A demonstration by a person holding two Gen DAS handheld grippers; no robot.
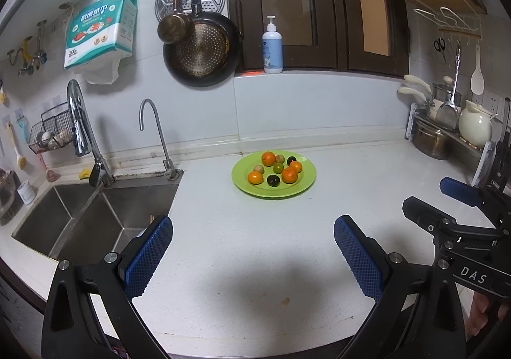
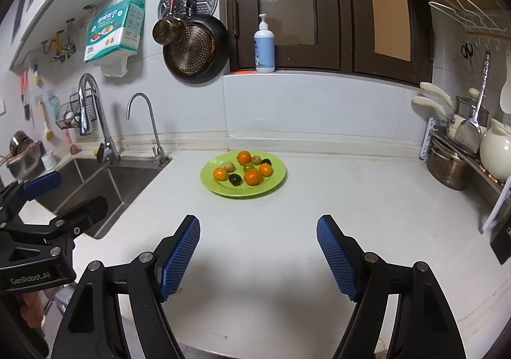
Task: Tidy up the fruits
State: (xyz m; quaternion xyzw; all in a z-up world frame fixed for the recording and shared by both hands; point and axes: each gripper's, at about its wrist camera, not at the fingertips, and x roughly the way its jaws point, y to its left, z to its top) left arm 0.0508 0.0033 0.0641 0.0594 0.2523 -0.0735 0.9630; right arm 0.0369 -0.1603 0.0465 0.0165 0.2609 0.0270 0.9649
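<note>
A white kitchen countertop (image 1: 255, 247) is seen in both views, with a steel sink (image 1: 95, 215) at its left and a tiled wall behind. A green plate (image 1: 303, 189) is set near the back of the counter, well apart from both grippers; small fruits (image 1: 290, 175) are gathered on it: four orange ones, two dark ones and a few pale or greenish ones.

In the left wrist view the left gripper (image 1: 254, 258) is shown with its blue pads spread wide and nothing between them. The right gripper (image 1: 447, 196) appears at that view's right edge, likewise parted and empty. In the right wrist view the right gripper (image 2: 258, 255) is seen head-on, its jaws apart over bare counter, and the left gripper (image 2: 60, 199) is caught at the left, above the sink's edge. A pump bottle (image 2: 264, 47) is seen on the window ledge.
</note>
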